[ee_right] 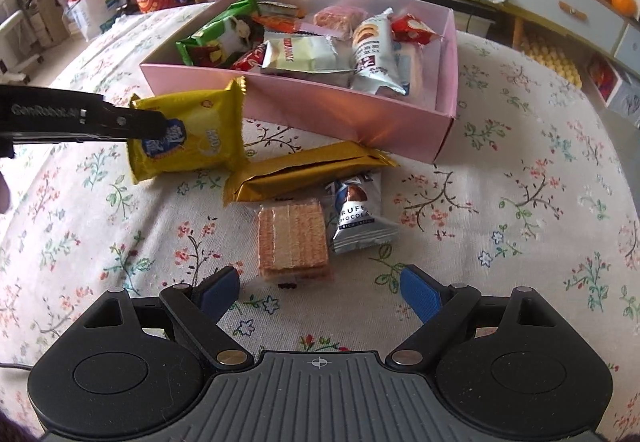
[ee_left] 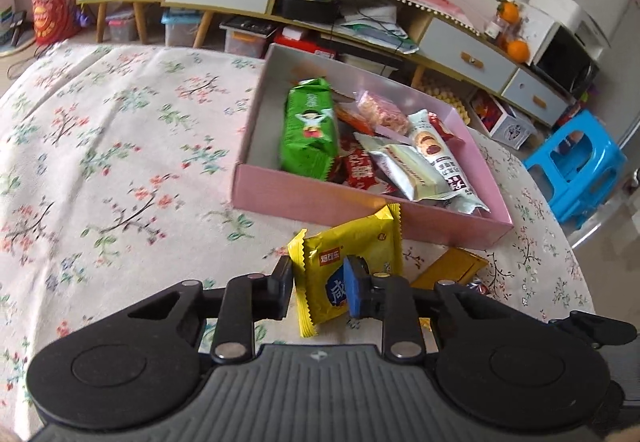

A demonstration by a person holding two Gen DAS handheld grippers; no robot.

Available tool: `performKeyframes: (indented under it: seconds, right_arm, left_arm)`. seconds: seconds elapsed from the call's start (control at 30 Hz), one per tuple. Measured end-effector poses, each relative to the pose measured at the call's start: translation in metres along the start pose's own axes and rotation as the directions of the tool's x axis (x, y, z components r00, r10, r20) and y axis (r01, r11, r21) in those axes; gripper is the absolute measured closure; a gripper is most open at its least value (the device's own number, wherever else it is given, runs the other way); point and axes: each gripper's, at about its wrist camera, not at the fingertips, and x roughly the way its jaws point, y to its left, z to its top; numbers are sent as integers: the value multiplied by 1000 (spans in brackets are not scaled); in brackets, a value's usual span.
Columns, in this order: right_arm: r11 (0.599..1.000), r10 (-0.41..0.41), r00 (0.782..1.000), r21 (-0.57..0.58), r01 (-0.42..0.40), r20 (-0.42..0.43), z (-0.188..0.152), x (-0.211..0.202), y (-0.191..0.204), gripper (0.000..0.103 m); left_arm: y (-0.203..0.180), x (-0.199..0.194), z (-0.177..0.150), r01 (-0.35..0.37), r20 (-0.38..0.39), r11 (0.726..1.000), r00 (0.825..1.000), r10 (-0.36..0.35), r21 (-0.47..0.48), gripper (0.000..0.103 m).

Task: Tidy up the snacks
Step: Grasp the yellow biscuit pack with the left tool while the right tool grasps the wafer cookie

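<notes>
We judge the job mostly done: the pink box just ahead of our left gripper already holds a heap of snacks, the green packet along its left side and several pale and red wrappers piled to the right of it. Our left gripper is clamped on the yellow packet, lifted off the cloth and hanging just short of the box's near wall, so this one looks about to go in. Our right gripper holds nothing, jaws spread wide, hovering low over the flowered tablecloth. Left to do, as far as we see: three items ahead of it, the wafer pack nearest, the silver chocolate bag touching its right side, the gold bar beyond both, close to the box wall. Room: the near wall stands up in the yellow packet's path, so we'd guess it needs lifting over. Free space inside the box is mainly the left strip past the green packet. Cloth left of our left gripper is bare and wide; the table edge falls away to the right, blue stool past it.
</notes>
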Motion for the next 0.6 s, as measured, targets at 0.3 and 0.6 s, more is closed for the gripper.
performKeyframes:
  seconds: [0.3, 0.6]
  right_arm:
    - [1000, 8, 1000, -24, -8, 24, -2, 0, 3, 13]
    - [1000, 13, 999, -27, -12, 48, -6, -2, 2, 13]
  left_arm:
    - [23, -16, -10, 7, -41, 1000, 999, -8, -16, 79]
    - [26, -19, -24, -24, -36, 988, 999, 30, 156, 43]
